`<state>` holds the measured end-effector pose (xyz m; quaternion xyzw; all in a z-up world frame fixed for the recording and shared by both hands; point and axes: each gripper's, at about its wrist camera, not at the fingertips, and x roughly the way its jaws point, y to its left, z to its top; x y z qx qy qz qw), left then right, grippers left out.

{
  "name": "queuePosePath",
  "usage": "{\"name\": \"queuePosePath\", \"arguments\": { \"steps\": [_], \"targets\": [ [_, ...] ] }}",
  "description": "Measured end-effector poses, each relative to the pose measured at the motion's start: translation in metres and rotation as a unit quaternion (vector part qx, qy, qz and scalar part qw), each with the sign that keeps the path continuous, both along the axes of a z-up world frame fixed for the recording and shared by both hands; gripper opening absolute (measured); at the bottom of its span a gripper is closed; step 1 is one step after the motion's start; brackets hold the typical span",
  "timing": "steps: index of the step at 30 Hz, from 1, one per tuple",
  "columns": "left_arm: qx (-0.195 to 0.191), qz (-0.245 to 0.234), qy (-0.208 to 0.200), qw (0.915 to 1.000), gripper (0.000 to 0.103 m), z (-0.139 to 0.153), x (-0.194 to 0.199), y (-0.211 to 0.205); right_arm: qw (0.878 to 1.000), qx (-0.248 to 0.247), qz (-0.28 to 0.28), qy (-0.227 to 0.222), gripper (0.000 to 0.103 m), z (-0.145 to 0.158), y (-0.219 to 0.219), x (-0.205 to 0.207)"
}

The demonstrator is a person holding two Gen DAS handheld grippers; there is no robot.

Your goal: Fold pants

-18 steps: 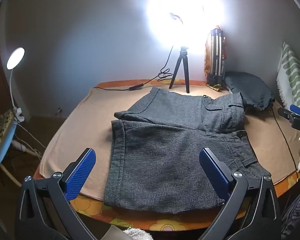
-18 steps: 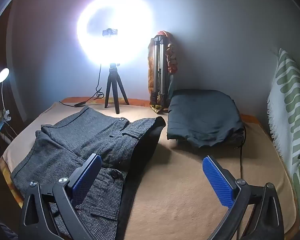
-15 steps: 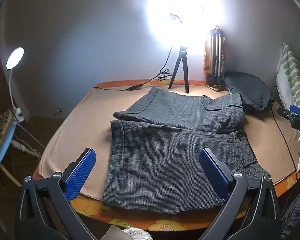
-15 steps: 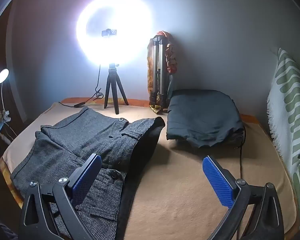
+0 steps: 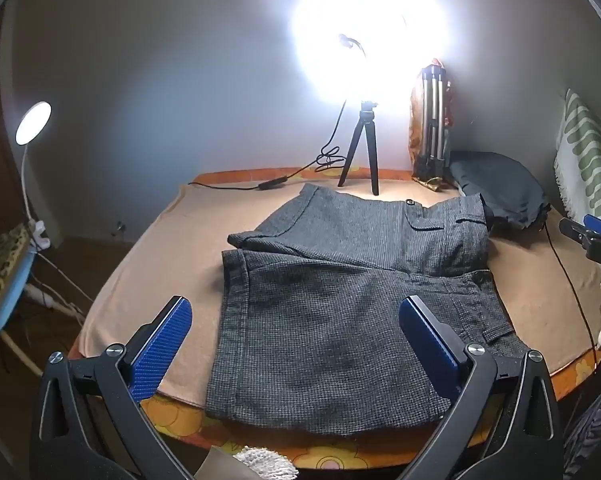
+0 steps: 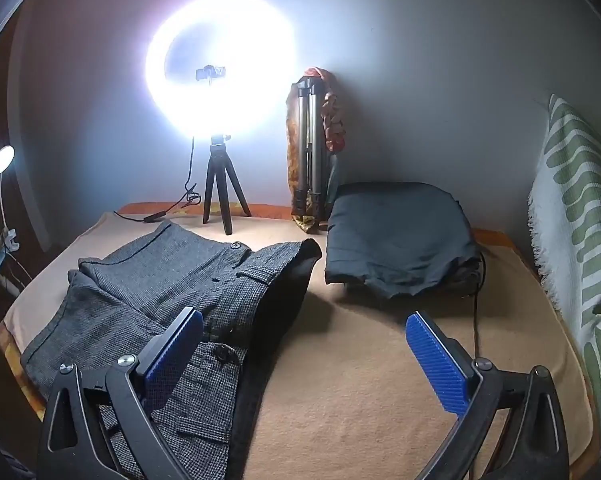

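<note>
I had both grippers, left (image 5: 294, 330) and right (image 6: 304, 340), wide open and empty above the pants (image 5: 340, 288), whose waistband probably lay toward the right one.

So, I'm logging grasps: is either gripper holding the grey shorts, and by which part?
Nothing is held. The left gripper and right gripper are both open above the grey shorts, touching no fabric.

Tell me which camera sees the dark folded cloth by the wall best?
The right wrist view: the dark folded cloth lies whole and near the middle there. In the left wrist view it sits small at the far right edge, partly behind the grey pants.
</note>
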<state>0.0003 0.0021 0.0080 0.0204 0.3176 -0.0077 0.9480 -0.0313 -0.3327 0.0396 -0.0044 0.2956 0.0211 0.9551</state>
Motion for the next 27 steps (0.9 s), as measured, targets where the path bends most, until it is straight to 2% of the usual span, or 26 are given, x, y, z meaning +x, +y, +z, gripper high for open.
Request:
{"name": "queuePosePath", "arguments": {
  "steps": [27],
  "targets": [
    [0.002, -0.001, -0.014, 0.9999, 0.103, 0.003, -0.001, -0.009, 1.0, 0.014, -0.006, 0.001, 0.102, 0.003, -0.006, -0.001]
  ]
}}
